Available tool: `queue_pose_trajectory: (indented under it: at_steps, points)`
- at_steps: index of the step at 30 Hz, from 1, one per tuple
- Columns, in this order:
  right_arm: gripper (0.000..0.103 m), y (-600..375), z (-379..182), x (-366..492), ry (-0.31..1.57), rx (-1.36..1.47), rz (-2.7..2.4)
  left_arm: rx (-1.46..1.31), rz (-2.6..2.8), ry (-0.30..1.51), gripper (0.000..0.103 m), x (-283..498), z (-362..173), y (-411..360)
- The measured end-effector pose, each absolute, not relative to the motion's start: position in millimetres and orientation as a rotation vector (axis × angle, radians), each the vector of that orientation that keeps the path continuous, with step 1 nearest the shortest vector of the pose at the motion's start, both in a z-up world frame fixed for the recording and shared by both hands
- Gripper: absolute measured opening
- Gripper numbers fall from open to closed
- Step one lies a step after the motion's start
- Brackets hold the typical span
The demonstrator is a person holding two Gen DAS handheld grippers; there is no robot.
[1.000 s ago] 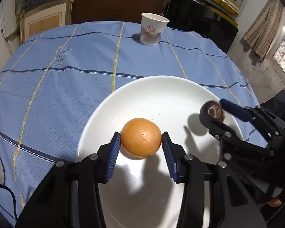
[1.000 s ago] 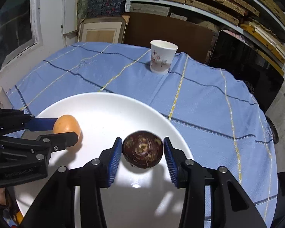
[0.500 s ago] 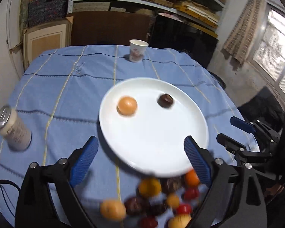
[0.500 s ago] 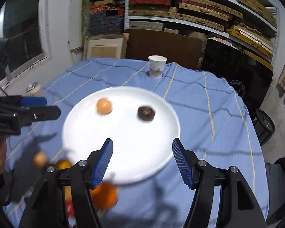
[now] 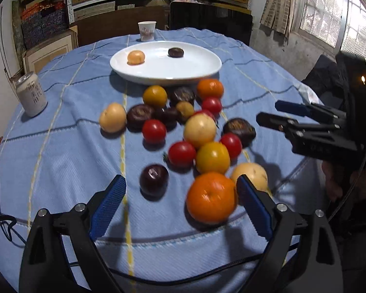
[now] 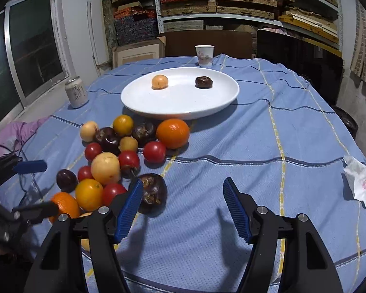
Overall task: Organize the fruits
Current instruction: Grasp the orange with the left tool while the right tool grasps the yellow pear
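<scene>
- The table (image 6: pixel 256 127) is draped in a blue checked cloth and carries everything.
- A white plate (image 6: pixel 180 102) sits toward the far side, holding one orange-tan fruit (image 6: pixel 160 81) and one dark brown fruit (image 6: pixel 203 82), well apart from each other.
- The left hand-held gripper (image 5: pixel 180 205) is spread wide over the near cloth, gripping nothing; a large orange (image 5: pixel 211 197) lies just beside its right finger.
- The right hand-held gripper (image 6: pixel 183 210) is likewise wide open and empty, a dark fruit (image 6: pixel 152 193) just beside its left finger.
- A pile of loose fruit (image 5: pixel 183 122), red, yellow, orange and dark, lies between plate and grippers.
- A drink can (image 5: pixel 31 97) stands at the left.
- A paper cup (image 6: pixel 204 55) stands beyond the plate.
</scene>
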State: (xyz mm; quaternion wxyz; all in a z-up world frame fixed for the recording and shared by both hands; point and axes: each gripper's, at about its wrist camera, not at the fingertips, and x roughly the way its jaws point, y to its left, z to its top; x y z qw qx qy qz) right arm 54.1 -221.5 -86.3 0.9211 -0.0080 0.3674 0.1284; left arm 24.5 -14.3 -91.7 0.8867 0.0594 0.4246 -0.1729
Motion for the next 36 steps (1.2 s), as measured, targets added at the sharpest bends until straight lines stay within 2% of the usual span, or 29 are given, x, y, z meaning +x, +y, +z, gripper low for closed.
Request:
queue_pose_trajectory:
  at_steps: [5,9,15,17,18,25,36]
  points:
    - [0.068,-220,-88,45,0.727,-0.040,0.250,0.130,-0.363,0.887,0.080,21,-98,-20]
    - [0.068,-221,-86,32,0.700,-0.053,0.271,0.138,-0.407,0.900,0.063,19,-102,-29]
    - [0.069,-222,-88,15,0.691,-0.073,0.291,0.126,-0.422,0.897,0.060,20,-108,-32]
    - [0.069,-221,-89,12,0.696,-0.081,0.289,0.121,-0.429,0.892,0.055,20,-110,-33]
    - [0.069,-221,-89,12,0.697,-0.082,0.289,0.127,-0.428,0.898,0.046,21,-112,-34]
    - [0.069,-212,-85,2,0.682,-0.112,0.313,0.088,-0.418,0.885,0.046,18,-109,-25]
    - [0.069,-160,-88,-12,0.702,-0.260,0.475,0.017,-0.363,0.776,0.046,7,-75,6]
